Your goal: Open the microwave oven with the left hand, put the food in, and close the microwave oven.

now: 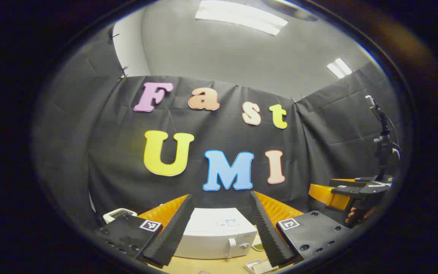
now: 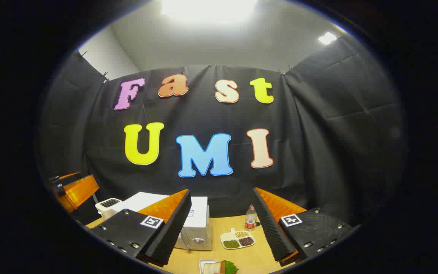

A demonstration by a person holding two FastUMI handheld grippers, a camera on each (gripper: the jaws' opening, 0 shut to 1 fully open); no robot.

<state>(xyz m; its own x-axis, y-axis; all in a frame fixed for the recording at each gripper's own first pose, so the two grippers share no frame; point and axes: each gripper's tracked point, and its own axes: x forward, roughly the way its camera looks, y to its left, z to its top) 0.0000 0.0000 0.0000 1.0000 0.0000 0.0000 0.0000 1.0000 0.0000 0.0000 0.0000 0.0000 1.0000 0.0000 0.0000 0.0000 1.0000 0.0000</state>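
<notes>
— Grippers?
— My left gripper (image 1: 222, 228): fingers spread, empty. My right gripper (image 2: 222, 228): the same.
— Microwave?
— White microwave (image 1: 219, 236), door closed, ahead between my left fingers. Food (image 2: 219, 267) on the table (image 2: 253, 258), just below my right gripper.

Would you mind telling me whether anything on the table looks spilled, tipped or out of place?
Nothing stands out. The microwave sits shut and square on the table, the bottle stands upright, and the divided dish keeps its fillings in separate compartments.
</notes>
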